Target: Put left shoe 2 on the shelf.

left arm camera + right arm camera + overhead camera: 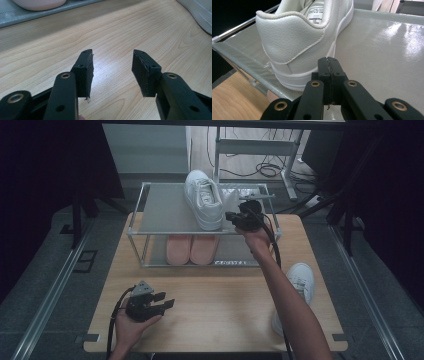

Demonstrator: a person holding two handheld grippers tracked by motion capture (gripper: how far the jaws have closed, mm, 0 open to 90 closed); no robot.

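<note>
Sneaker [204,199] sits on rack [165,205] top shelf, right half, toe twd 12 o'clock, heel at front edge. White leather, lace-up, upright. In right gripper view heel [287,42] is close up, at 10 o'clock of the jaws, sole overhanging shelf front edge a bit.

R gripper [235,216] is at shelf front edge, at 4 o'clock of sneaker heel, just beside it. Jaws fully closed, pads pressed flat together, nothing between them [329,67]. Tips point onto bare shelf fabric next to the sole; can't tell if they touch the shoe. R forearm runs from 5 o'clock of table up to the rack, cable along it.

L gripper [161,301] rests low over table [215,295] at 7 o'clock, well apart from rack. Jaws wide, empty; wood grain visible btwn pads [112,72]. Grey plate on top, cable trailing back to table edge.

2nd sneaker [300,285] lies on table at 4 o'clock, partly hidden behind R forearm, toe twd 12 o'clock.

Pink slippers [191,249], a pair, on rack lower shelf, side by side, below first sneaker. Slipper edge also shows at 11 o'clock in left gripper view.

Rack stands at table's far half, metal tube frame, grey fabric shelves. Left half of top shelf bare.
</note>
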